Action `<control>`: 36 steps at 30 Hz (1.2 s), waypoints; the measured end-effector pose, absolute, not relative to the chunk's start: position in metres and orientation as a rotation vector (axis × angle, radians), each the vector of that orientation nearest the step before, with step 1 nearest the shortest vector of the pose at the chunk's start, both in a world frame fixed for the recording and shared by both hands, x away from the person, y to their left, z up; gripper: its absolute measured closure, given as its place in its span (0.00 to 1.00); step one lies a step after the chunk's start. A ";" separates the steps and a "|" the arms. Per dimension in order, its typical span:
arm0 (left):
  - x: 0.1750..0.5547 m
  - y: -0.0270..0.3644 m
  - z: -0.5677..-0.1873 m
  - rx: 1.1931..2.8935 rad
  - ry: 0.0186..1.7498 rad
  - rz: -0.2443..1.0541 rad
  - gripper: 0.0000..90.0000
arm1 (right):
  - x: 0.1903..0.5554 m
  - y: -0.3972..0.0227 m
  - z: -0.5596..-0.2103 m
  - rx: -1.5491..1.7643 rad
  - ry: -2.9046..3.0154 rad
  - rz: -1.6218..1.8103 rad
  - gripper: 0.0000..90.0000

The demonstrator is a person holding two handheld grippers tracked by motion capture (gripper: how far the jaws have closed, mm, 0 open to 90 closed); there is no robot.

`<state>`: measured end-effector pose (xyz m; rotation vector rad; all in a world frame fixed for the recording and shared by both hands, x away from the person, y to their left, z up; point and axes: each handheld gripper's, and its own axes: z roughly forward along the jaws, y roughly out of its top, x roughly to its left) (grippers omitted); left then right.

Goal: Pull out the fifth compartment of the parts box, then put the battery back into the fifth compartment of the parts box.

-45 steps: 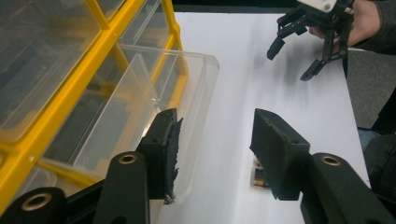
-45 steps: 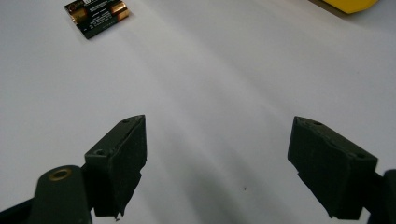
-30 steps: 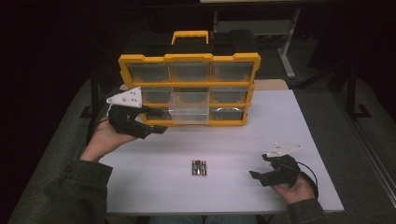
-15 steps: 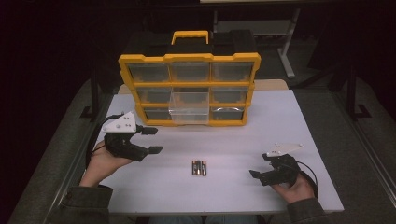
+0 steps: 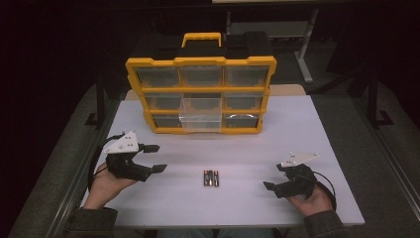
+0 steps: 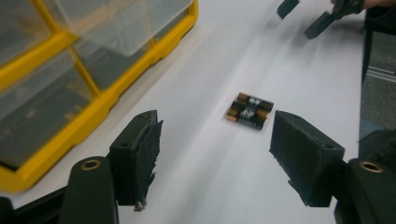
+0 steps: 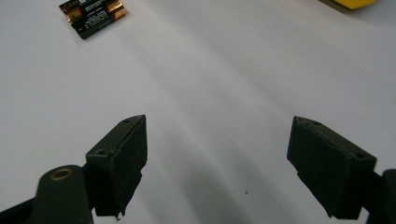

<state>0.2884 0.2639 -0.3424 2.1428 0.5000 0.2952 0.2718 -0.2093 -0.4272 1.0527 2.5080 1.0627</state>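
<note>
A small pack of batteries (image 5: 211, 177) lies flat on the white table (image 5: 307, 134), between my two hands. My left gripper (image 5: 157, 158) hovers low over the table's left side, pointing right at the batteries (image 6: 249, 111). Its jaws have just been opening, and my left gripper (image 6: 215, 154) stands open with nothing between the pads. At the right, my right gripper (image 5: 273, 177) rests near the front edge, open and empty. In the right gripper view, my right gripper (image 7: 215, 154) faces bare table, with the batteries (image 7: 93, 13) far off at the upper left.
A yellow organizer case (image 5: 200, 64) with clear drawers stands upright at the table's back. One clear drawer (image 5: 200, 111) in its lower middle sticks out toward me. The organizer (image 6: 70, 107) lies close on the left in the left gripper view. The right gripper (image 6: 322, 21) shows far off there.
My left gripper has come down and back from the organizer's drawer area to the table's left side, and its jaws stand wider. The right hand has stayed still.
</note>
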 end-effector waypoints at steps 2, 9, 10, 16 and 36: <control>0.287 0.266 -0.348 2.150 0.515 0.292 0.34 | 0.272 -0.208 -0.427 1.053 2.517 1.058 0.21; 0.286 0.266 -0.358 2.158 0.529 0.299 0.33 | 0.272 -0.205 -0.426 1.055 2.518 1.071 0.21; 0.286 0.266 -0.358 2.156 0.533 0.297 0.33 | 0.272 -0.204 -0.426 1.054 2.521 1.070 0.21; 0.285 0.265 -0.362 2.179 0.522 0.316 0.33 | 0.274 -0.203 -0.427 1.076 2.521 1.067 0.21; 0.287 0.267 -0.382 2.177 0.586 0.346 0.32 | 0.273 -0.182 -0.419 1.083 2.553 1.058 0.21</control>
